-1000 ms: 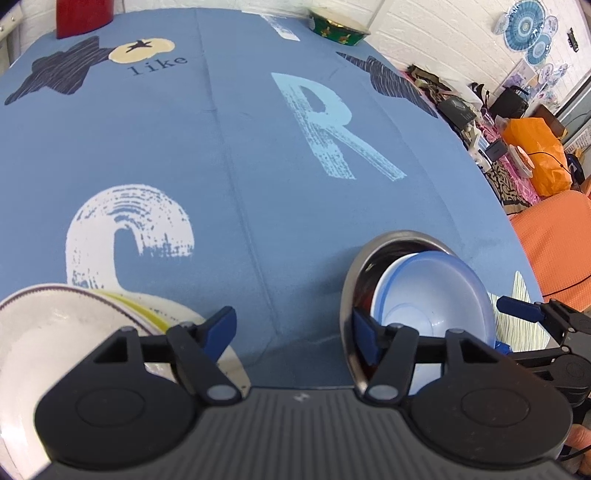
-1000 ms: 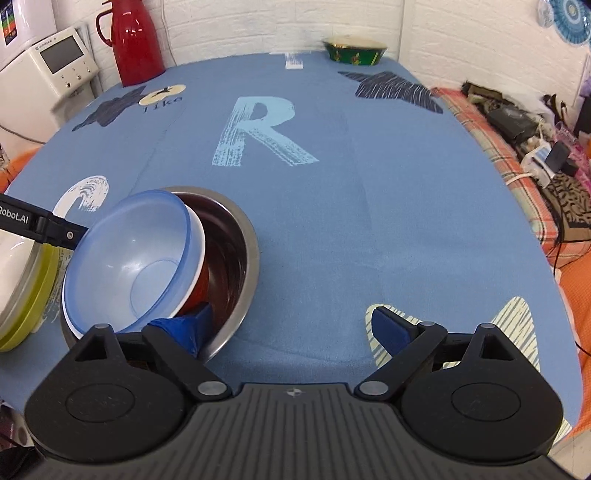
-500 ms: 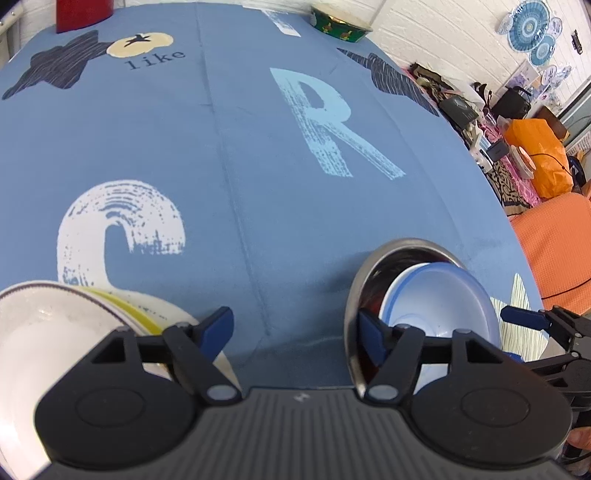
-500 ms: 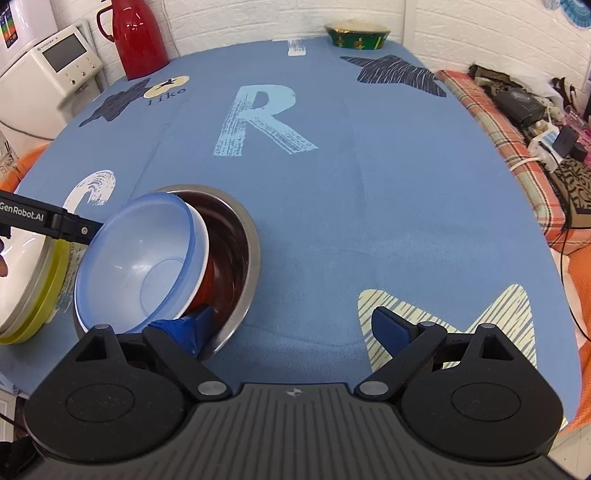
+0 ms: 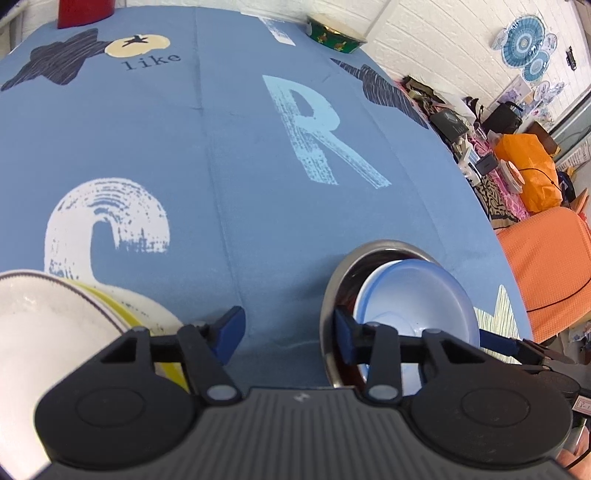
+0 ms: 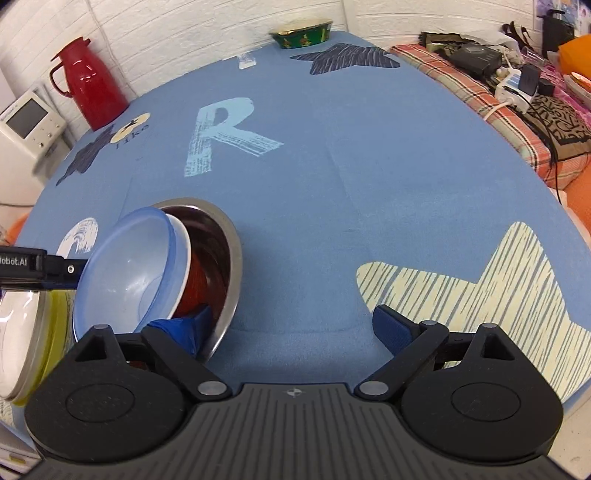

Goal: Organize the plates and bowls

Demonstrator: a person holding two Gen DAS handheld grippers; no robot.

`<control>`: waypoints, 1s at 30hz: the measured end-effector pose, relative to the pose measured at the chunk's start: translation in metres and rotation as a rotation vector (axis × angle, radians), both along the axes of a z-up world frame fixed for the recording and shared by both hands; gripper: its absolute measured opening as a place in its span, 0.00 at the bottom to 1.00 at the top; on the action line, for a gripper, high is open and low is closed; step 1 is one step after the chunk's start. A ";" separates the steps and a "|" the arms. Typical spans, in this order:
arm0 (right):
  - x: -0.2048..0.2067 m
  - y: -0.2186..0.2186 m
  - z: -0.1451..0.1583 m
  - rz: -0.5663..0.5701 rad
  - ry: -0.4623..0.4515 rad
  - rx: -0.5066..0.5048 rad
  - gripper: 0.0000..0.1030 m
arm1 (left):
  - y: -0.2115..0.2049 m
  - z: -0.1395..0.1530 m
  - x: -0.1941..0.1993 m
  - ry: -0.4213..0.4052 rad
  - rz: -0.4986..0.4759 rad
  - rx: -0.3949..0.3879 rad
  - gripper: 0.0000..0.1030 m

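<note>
A steel bowl (image 6: 232, 254) sits near the front of the blue tablecloth (image 6: 351, 166). Nested in it and tilted to the left are a red bowl (image 6: 197, 280), a white bowl and a translucent blue bowl (image 6: 129, 273). My right gripper (image 6: 290, 326) is open, its left finger inside the steel bowl and its right finger outside the rim. My left gripper (image 5: 288, 328) is open too, its right finger at the steel bowl's (image 5: 328, 295) left rim beside the blue bowl (image 5: 417, 295). A white plate (image 5: 44, 325) lies on a yellow plate (image 5: 122, 314) at the lower left.
At the table's far edge stand a red thermos (image 6: 88, 88) and a green patterned bowl (image 6: 301, 33). A white appliance (image 6: 29, 122) is beyond the left edge. A cluttered bench (image 6: 517, 85) and orange fabric (image 5: 546, 258) lie to the right.
The blue bowl and the bowls under it now lean more steeply to the left in the steel bowl. Both grippers have stayed open and drawn back slightly.
</note>
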State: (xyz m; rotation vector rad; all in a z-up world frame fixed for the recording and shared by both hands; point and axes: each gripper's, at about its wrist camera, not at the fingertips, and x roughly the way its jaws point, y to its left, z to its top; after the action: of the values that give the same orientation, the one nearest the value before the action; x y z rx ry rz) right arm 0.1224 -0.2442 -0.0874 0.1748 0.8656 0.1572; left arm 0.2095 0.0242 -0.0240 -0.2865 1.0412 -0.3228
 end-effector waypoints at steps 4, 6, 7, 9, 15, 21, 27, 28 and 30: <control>-0.002 0.001 -0.002 -0.012 -0.022 0.005 0.80 | 0.002 -0.001 -0.004 -0.011 0.018 -0.007 0.39; -0.011 -0.001 -0.008 -0.030 -0.094 0.023 0.80 | 0.002 -0.001 -0.004 -0.014 0.016 -0.006 0.39; -0.014 -0.002 -0.010 -0.040 -0.121 0.030 0.81 | 0.002 -0.001 -0.004 -0.014 0.016 -0.005 0.40; -0.013 -0.003 -0.010 -0.050 -0.138 0.039 0.81 | 0.003 -0.001 -0.004 -0.017 0.016 0.005 0.44; -0.013 -0.001 -0.009 -0.049 -0.142 0.027 0.80 | 0.003 -0.002 -0.004 -0.026 0.020 0.027 0.52; -0.014 0.001 -0.007 -0.093 -0.110 0.047 0.71 | 0.001 -0.001 -0.006 -0.011 0.045 0.028 0.51; -0.016 0.000 -0.009 -0.243 -0.133 0.101 0.71 | -0.005 -0.002 -0.017 -0.038 0.062 0.052 0.50; -0.016 0.001 -0.010 -0.239 -0.138 0.098 0.71 | -0.004 -0.002 -0.017 -0.037 0.059 0.051 0.50; -0.019 0.003 -0.010 -0.235 -0.139 0.088 0.71 | -0.004 -0.001 -0.016 -0.029 0.052 0.040 0.45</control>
State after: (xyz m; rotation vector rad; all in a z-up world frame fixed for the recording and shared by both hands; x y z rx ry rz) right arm 0.1034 -0.2416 -0.0973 0.3419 0.6943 -0.0126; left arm 0.1933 0.0202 -0.0254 -0.2719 1.0091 -0.2581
